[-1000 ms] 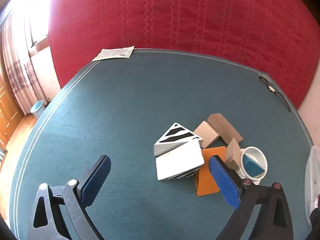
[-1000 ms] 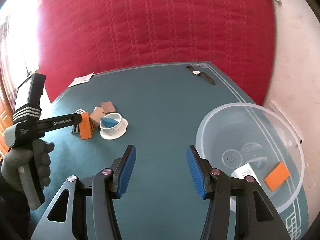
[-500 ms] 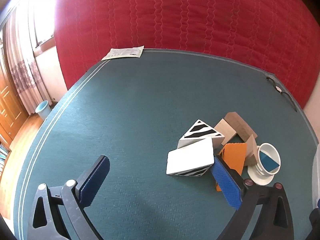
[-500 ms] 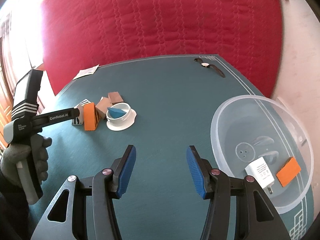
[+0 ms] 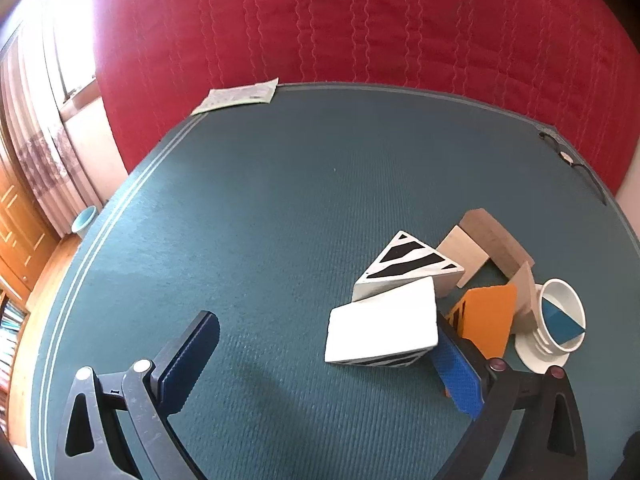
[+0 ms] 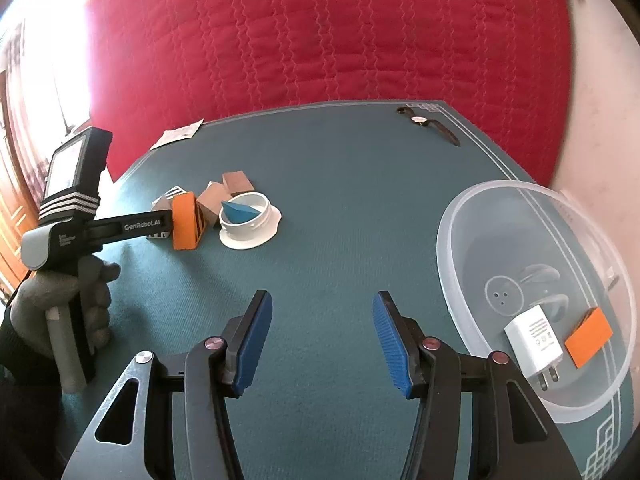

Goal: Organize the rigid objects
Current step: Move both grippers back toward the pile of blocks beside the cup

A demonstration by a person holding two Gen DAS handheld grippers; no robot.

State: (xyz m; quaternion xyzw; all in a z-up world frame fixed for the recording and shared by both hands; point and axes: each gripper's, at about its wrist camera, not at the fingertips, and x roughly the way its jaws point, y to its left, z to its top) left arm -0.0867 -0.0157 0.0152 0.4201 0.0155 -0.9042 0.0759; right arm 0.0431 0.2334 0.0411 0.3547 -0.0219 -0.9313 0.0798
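Note:
My left gripper [image 5: 324, 332] is open and low over the green table mat [image 5: 248, 240]. A white block with striped sides [image 5: 380, 328] lies between its fingers, close against the right finger [image 5: 456, 376]; the pads do not press it. Behind it sit a striped triangular block [image 5: 408, 264], an orange block [image 5: 486, 316], beige and brown blocks [image 5: 496, 240], and a white cup [image 5: 560, 320] with a blue wedge inside. My right gripper [image 6: 322, 298] is open over bare mat with nothing between its fingers. To its right stands a clear plastic bowl [image 6: 472, 224].
The bowl holds a white charger [image 6: 534, 336] and an orange block [image 6: 588, 336]. A wristwatch [image 6: 428, 122] lies at the far table corner and a paper slip [image 5: 240, 96] at the far edge. A gloved hand [image 6: 60, 304] holds the left tool. Red quilted cloth hangs behind.
The block pile has slid right in the left wrist view, so the right finger now stands by the white block. The right view has shifted slightly. Both jaws kept their width.

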